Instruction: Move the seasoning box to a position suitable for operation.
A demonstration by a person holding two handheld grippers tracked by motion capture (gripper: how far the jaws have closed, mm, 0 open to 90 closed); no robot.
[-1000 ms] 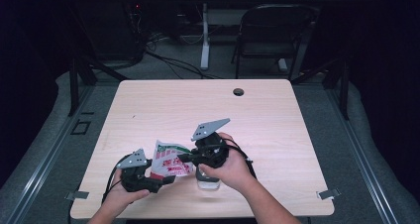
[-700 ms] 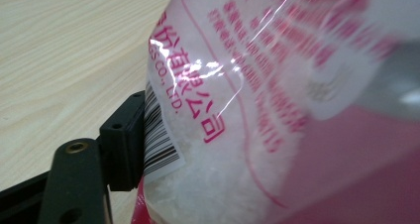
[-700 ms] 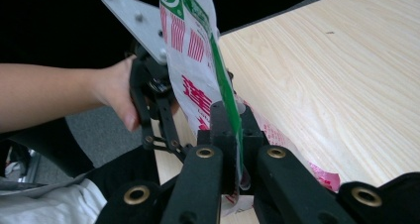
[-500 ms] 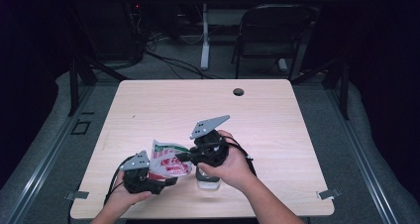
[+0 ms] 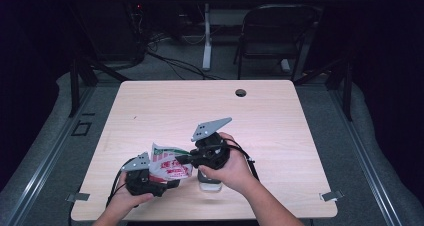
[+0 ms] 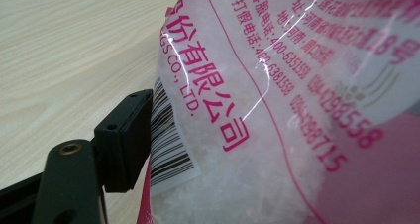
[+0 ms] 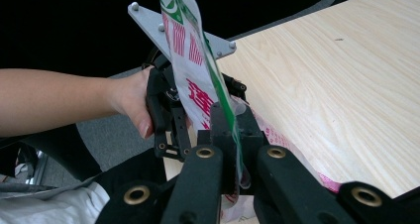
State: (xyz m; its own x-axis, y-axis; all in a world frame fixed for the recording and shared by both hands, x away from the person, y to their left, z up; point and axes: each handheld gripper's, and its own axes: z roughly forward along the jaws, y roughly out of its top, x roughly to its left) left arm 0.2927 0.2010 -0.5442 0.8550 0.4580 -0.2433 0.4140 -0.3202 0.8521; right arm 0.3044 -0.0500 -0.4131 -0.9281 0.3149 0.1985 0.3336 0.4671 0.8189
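left tool point(image 5: 169, 184) | drawn slightly nearer the table's front edge | bag point(image 5: 169, 165) | seemingly tilted a little

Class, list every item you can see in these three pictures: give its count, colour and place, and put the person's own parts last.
Table: one, light wood, centre.
Hole: one, dark, far edge of the table.
Bag: one, clear plastic with red and green print, white grains inside, near edge, held between both grippers.
Clear container: one, on the table under the right hand; what it is, unclear.
Chair: one, dark, beyond the table.
Left gripper: one, black, shut on the bag.
Right gripper: one, black, shut on the bag's edge.
Hands: two, near edge.
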